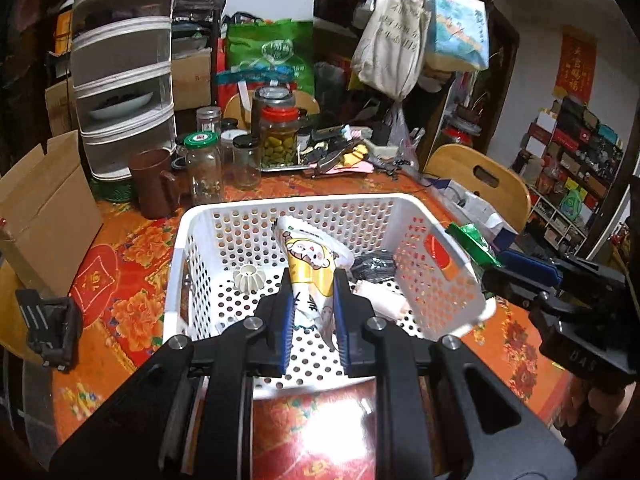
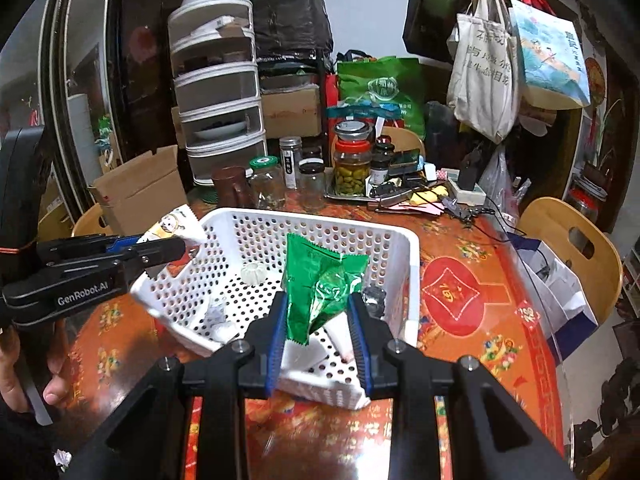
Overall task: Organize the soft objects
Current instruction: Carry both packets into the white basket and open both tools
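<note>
- Cluttered on every side, the room closes in on a table (image 1: 120,300) under a red-and-orange flowered cloth, with jars, a brown mug (image 1: 154,184) and a cardboard box (image 1: 44,216) crowding its far and left edges.
- At the table's centre sits a white perforated basket (image 1: 304,204); a small ribbed white piece (image 1: 249,278), a dark bundle (image 1: 374,268) and some pale items already lie on its floor.
- Over the basket, the left gripper (image 1: 313,280) has its blue pads pinching a yellow-and-white cartoon packet (image 1: 310,264), jaws nearly pressed together on the thin foil.
- Beside it, the right gripper (image 2: 320,304) pinches a crinkled green foil packet (image 2: 320,280), also above the basket interior.
- Risk: both packets are slick and held by one end, so either could slide out of the pads during a quick swing and land on the cloth rather than where it is meant to go.
- Risk: the two grippers work close together over one basket; in the right wrist view the left one crosses just above the basket's near-left rim, so a careless move could knock that rim and shove or tip the light basket.
- Risk: a dragged packet could snag the perforated wall or disturb the items on the floor.
- Risk: a wide sweep toward the far edge could strike the olive jar (image 2: 352,172) or the empty glass ones.
</note>
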Demonstrator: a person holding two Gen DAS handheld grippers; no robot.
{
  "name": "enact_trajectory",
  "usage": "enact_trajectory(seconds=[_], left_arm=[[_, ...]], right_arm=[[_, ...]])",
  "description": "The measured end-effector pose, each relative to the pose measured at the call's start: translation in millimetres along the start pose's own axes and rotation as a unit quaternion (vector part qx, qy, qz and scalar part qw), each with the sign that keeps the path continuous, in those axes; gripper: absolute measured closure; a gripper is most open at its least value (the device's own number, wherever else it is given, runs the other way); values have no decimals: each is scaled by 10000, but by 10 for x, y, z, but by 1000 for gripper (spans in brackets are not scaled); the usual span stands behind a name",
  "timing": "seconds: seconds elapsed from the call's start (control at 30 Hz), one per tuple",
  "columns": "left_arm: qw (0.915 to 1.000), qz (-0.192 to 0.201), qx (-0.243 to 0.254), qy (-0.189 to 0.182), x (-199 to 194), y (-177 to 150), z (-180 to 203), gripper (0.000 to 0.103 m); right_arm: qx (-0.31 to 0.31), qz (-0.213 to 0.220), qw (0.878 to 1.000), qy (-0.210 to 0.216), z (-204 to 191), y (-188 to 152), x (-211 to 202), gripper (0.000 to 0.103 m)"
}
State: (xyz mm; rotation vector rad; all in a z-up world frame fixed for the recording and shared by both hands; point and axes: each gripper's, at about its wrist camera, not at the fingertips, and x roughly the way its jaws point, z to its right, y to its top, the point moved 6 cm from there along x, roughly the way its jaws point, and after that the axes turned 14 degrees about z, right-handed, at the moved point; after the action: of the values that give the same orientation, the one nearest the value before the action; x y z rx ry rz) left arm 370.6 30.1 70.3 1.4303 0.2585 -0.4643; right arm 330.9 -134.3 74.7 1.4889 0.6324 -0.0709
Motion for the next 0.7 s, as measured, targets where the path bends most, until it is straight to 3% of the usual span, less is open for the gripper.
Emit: enact_trajectory(seconds=[0.37, 0.7], left_arm=[[9946, -986, -147, 297, 955, -231, -181, 87], [9889, -1428, -148, 381, 1321, -493, -279, 84]], right_arm=[[-17, -893, 9960, -89, 37, -225, 873, 75], [-160, -1390, 9902, -22, -48, -471, 1247, 75]])
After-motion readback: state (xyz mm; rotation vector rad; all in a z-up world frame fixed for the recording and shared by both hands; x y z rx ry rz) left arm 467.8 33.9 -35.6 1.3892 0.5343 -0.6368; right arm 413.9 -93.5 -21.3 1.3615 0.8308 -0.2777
